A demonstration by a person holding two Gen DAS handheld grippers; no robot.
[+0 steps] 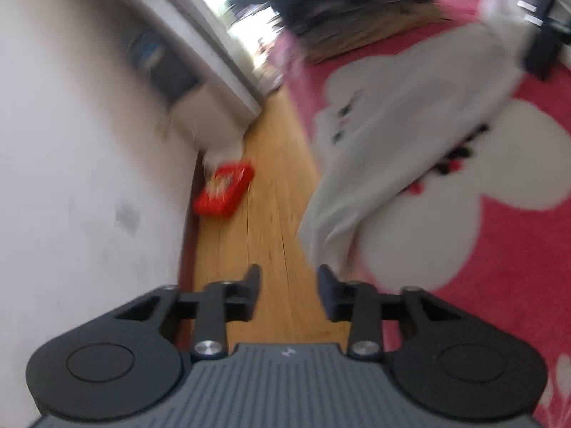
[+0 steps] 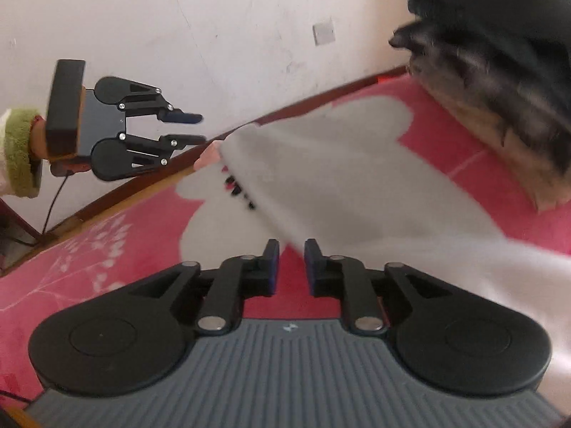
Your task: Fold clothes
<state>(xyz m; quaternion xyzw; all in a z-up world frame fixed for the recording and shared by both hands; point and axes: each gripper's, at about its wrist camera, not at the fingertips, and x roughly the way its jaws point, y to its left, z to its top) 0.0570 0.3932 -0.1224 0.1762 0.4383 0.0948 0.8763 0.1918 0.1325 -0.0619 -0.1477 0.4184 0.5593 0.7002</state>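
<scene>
A light grey garment (image 1: pixel 403 107) lies spread on a pink rug with white flowers (image 1: pixel 517 285); it also shows in the right wrist view (image 2: pixel 339 178). My left gripper (image 1: pixel 289 285) is open and empty, held above the wooden floor beside the garment's edge; it shows in the right wrist view (image 2: pixel 200 128), raised off the rug. My right gripper (image 2: pixel 292 256) is open with a narrow gap and empty, low over the rug (image 2: pixel 89 256) at the garment's near edge.
A white wall (image 1: pixel 71 142) runs along the left. A red packet (image 1: pixel 225 189) lies on the wooden floor strip (image 1: pixel 271 221). A pile of dark clothes (image 2: pixel 499 53) sits at the rug's far end. A cable (image 2: pixel 53 199) hangs by the wall.
</scene>
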